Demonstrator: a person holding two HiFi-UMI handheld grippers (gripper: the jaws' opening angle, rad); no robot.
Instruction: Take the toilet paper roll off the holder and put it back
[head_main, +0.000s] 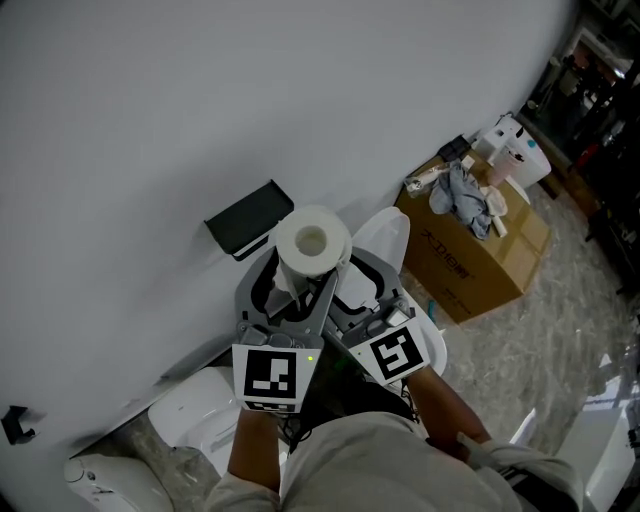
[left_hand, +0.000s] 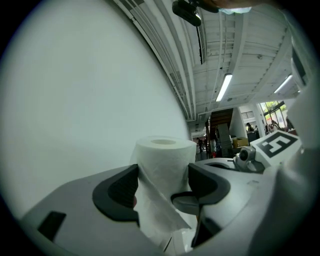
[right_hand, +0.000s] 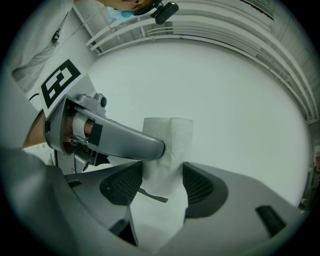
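Observation:
A white toilet paper roll (head_main: 313, 243) stands upright, core opening facing up, just in front of the black holder (head_main: 248, 218) on the white wall. Both grippers hold it. My left gripper (head_main: 296, 285) is shut on the roll (left_hand: 165, 160), with a dark pad pressed to each side and a loose tail of paper (left_hand: 156, 212) hanging down between the jaws. My right gripper (head_main: 340, 280) comes in from the right and is also shut on the roll (right_hand: 167, 150). One left gripper finger (right_hand: 127, 141) crosses in front of it there.
A white toilet (head_main: 195, 410) sits below the grippers, its raised lid (head_main: 385, 240) just right of the roll. A cardboard box (head_main: 480, 260) piled with cloth and bottles stands on the marble floor to the right. The wall is close ahead.

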